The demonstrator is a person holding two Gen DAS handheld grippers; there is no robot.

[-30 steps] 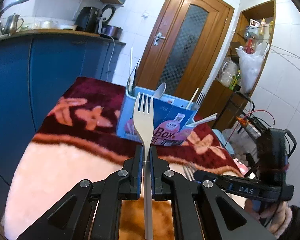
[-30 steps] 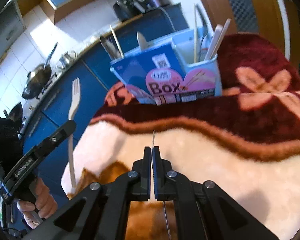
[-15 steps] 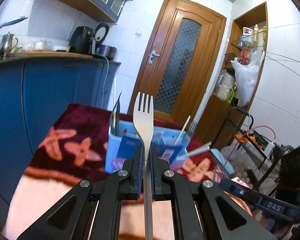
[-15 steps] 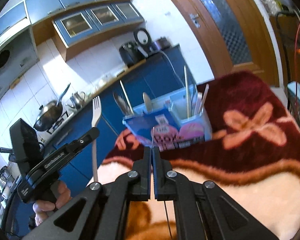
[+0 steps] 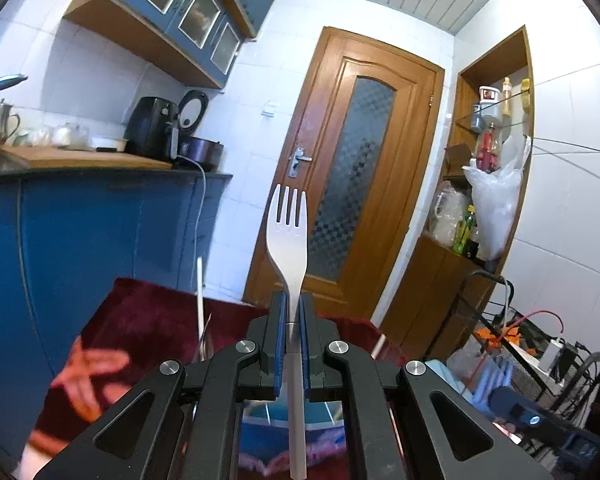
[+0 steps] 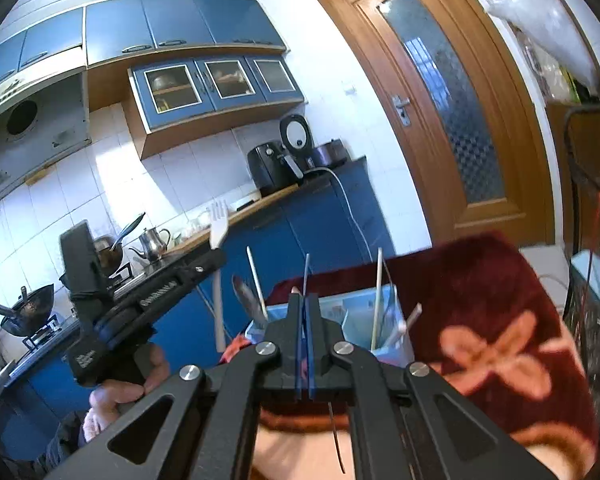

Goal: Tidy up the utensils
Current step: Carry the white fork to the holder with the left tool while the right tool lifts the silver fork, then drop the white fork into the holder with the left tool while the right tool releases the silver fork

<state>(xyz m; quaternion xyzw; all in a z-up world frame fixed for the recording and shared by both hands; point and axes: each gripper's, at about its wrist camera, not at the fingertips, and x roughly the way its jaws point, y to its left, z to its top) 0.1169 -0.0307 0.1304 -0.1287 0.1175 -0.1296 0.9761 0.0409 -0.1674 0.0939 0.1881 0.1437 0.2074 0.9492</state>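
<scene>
Left gripper (image 5: pixel 293 320): jaws clamped on the handle of a pale fork (image 5: pixel 287 236), tines up, handle hanging below the pads
Right gripper (image 6: pixel 303 320): jaws pressed together on a thin blade-like utensil (image 6: pixel 305 276), edge-on, kind unclear
Utensil box (image 6: pixel 360 322): blue, on the floral red blanket (image 6: pixel 500 320), holding upright sticks and a spoon
Background: wooden door (image 5: pixel 352 168)

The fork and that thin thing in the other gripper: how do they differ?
The fork is broad, pale and flat-faced with four tines; the thin utensil shows only a narrow edge, and I cannot tell what it is. The fork rises high above the left gripper; the thin utensil rises only slightly above the right gripper. Both stand upright, clamped between blue-padded fingers.
</scene>
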